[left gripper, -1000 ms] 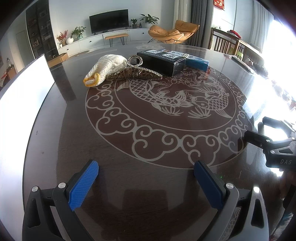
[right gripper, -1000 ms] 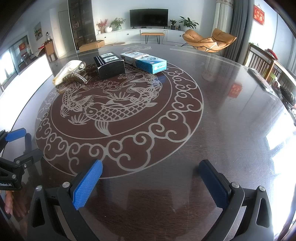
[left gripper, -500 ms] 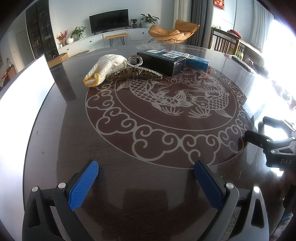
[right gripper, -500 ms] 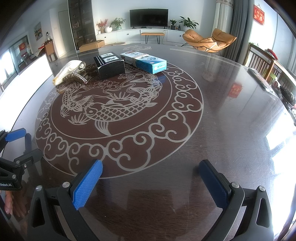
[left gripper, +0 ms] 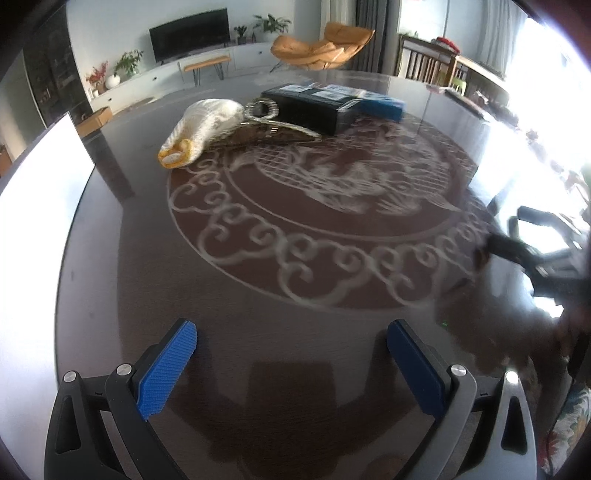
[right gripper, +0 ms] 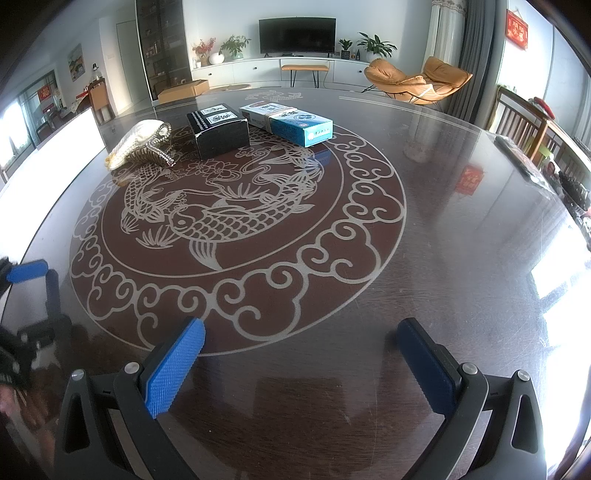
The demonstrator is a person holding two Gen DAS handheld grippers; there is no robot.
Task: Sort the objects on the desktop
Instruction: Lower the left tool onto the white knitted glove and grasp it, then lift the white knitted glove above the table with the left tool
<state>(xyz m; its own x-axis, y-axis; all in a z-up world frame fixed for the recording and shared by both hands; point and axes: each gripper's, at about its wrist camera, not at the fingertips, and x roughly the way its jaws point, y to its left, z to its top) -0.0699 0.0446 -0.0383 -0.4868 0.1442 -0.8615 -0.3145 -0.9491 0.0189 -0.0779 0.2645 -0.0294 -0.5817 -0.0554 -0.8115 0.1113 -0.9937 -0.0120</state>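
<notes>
Left wrist view, blurred: left hand-held gripper (left gripper: 291, 347) wide open, empty, low over bench (left gripper: 258, 288); right hand-held gripper (right gripper: 301, 341) likewise.

No legible text in either view. Black box (right gripper: 218, 133), upper centre of right wrist view: white label panels on top, print too small to read. Blue-and-white box (right gripper: 291, 123) just right of it: printing on top and end face, characters unreadable. Red hanging (right gripper: 517, 28), upper right on wall: gold characters, not decipherable. Left wrist view blurred.
</notes>
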